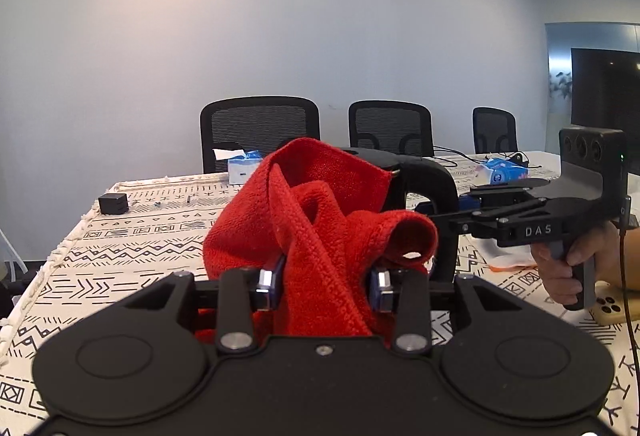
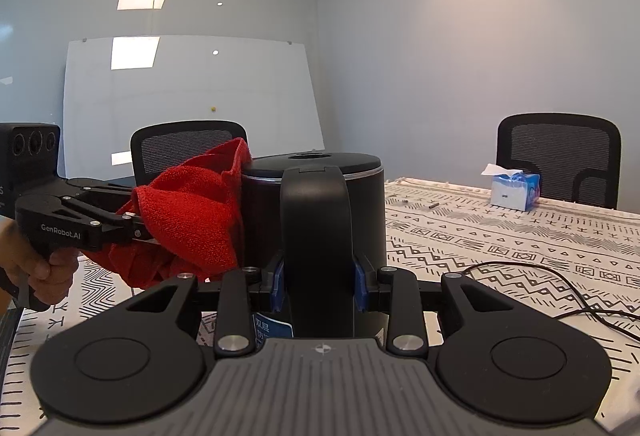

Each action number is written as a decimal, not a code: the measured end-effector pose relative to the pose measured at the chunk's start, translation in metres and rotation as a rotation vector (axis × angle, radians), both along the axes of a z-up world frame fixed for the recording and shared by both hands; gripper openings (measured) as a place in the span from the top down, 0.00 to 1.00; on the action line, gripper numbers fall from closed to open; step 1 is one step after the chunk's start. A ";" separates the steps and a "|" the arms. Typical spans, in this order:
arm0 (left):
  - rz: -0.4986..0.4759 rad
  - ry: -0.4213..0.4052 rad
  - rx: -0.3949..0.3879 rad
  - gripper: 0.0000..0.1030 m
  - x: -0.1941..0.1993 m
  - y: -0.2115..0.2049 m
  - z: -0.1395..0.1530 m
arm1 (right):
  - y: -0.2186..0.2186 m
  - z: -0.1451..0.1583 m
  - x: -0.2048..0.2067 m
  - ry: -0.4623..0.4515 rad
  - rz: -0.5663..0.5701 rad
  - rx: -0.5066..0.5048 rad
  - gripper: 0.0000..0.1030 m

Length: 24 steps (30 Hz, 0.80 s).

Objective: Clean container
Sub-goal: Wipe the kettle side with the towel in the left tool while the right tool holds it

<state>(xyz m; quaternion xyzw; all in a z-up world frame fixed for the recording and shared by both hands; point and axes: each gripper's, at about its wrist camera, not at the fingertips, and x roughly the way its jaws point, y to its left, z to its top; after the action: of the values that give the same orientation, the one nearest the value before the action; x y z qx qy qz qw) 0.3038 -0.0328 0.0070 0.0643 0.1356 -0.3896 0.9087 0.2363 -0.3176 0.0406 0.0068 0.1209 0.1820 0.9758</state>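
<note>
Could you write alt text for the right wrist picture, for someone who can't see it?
The right tongs grip the handle of a black kettle on a patterned tablecloth. From the left, the left tongs press a red cloth against its side. Behind stand chairs, a tissue box and a whiteboard.

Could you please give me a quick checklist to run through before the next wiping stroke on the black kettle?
1. Left claw shut on red cloth: ok.
2. Right claw shut on kettle handle: ok.
3. Cloth touching the kettle side: ok.
4. Kettle lid shut: ok.
5. Kettle base resting on the table: cannot tell.
6. Black cable clear of the kettle: ok.
</note>
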 end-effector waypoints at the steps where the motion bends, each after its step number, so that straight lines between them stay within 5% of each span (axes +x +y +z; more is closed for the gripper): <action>1: 0.003 0.012 0.003 0.59 0.001 -0.001 -0.004 | 0.000 0.000 0.000 0.000 0.000 0.000 0.70; 7: 0.008 0.090 -0.002 0.59 0.004 -0.001 -0.020 | -0.001 0.000 0.000 -0.001 0.001 0.003 0.70; 13: 0.009 0.038 -0.040 0.59 0.001 0.003 -0.001 | -0.001 0.000 0.001 -0.002 0.001 0.003 0.70; 20: 0.020 0.094 0.011 0.59 0.007 -0.004 -0.024 | -0.001 0.000 0.001 0.003 0.003 0.001 0.70; 24: 0.015 0.061 -0.006 0.59 0.006 0.001 -0.011 | 0.000 -0.001 0.001 0.007 0.002 0.002 0.70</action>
<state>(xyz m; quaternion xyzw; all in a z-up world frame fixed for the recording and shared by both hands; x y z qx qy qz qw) 0.3097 -0.0321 -0.0035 0.0486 0.1625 -0.3851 0.9072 0.2376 -0.3176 0.0396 0.0084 0.1240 0.1833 0.9752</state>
